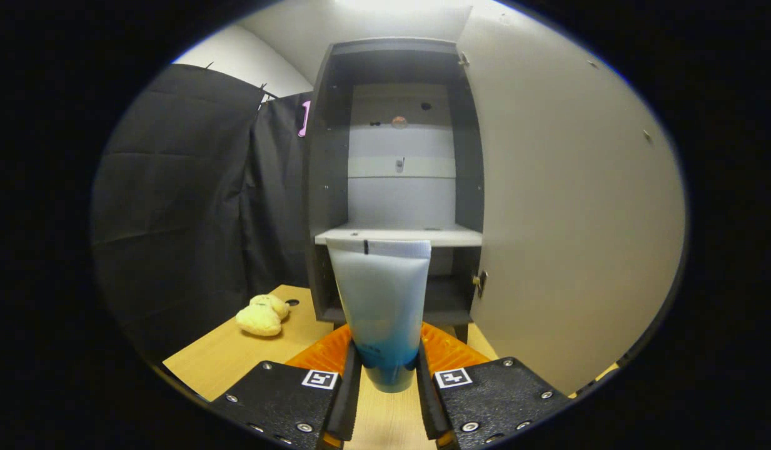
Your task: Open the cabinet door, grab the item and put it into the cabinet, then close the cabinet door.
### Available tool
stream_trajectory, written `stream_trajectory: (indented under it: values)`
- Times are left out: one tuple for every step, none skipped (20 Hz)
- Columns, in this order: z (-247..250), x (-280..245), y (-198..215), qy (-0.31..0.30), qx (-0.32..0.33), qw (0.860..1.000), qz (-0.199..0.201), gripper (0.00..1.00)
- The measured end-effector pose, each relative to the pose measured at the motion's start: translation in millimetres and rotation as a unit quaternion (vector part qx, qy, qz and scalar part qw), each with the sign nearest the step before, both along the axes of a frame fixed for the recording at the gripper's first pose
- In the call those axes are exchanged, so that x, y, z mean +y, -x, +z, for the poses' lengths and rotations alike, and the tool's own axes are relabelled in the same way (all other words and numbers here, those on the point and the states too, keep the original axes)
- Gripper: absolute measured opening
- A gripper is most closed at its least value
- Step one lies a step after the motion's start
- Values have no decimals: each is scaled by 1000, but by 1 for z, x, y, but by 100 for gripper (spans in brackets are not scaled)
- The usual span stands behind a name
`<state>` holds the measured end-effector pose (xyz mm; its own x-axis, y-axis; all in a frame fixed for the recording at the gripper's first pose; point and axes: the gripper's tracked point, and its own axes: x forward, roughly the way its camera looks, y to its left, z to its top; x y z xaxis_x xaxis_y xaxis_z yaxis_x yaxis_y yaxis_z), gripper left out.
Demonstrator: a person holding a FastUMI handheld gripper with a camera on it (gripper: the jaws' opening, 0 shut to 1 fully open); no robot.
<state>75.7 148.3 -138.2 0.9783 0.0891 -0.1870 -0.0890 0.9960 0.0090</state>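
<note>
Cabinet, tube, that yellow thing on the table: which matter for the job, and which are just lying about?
For the job:
tube, clamped between the fingers
cabinet
open door
shelf

Lying about:
yellow soft toy
table

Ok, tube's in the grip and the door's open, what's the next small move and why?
Probably ease the tube forward and a bit up toward the shelf. The gripper is shut on its lower end, the cabinet stands just ahead with its door swung open, and the tube's crimped end sits level with the shelf's front edge.
</note>
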Motion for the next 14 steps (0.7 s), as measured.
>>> stream_trajectory:
  values:
    - [19, 4, -15, 4, -10, 1000, 6, 42]
    - [36, 8, -30, 7, -19, 1000, 12, 42]
    - [52, 10, -47, 12, -28, 999, 16, 42]
    - [68, 12, -66, 16, -37, 999, 19, 42]
    - [83, 15, -85, 17, -46, 999, 24, 42]
    - [97, 17, -104, 20, -51, 998, 28, 42]
    - [104, 18, -121, 22, -52, 998, 32, 42]
    - [112, 19, -138, 21, -52, 998, 35, 42]
    - [119, 19, -154, 19, -52, 998, 37, 42]
    - [124, 19, -171, 18, -52, 998, 39, 42]
    - [127, 18, -186, 18, -53, 998, 41, 42]
    - [129, 18, -204, 19, -55, 997, 42, 42]
    - [130, 18, -219, 21, -57, 997, 44, 42]
    - [129, 17, -234, 22, -58, 997, 44, 42]
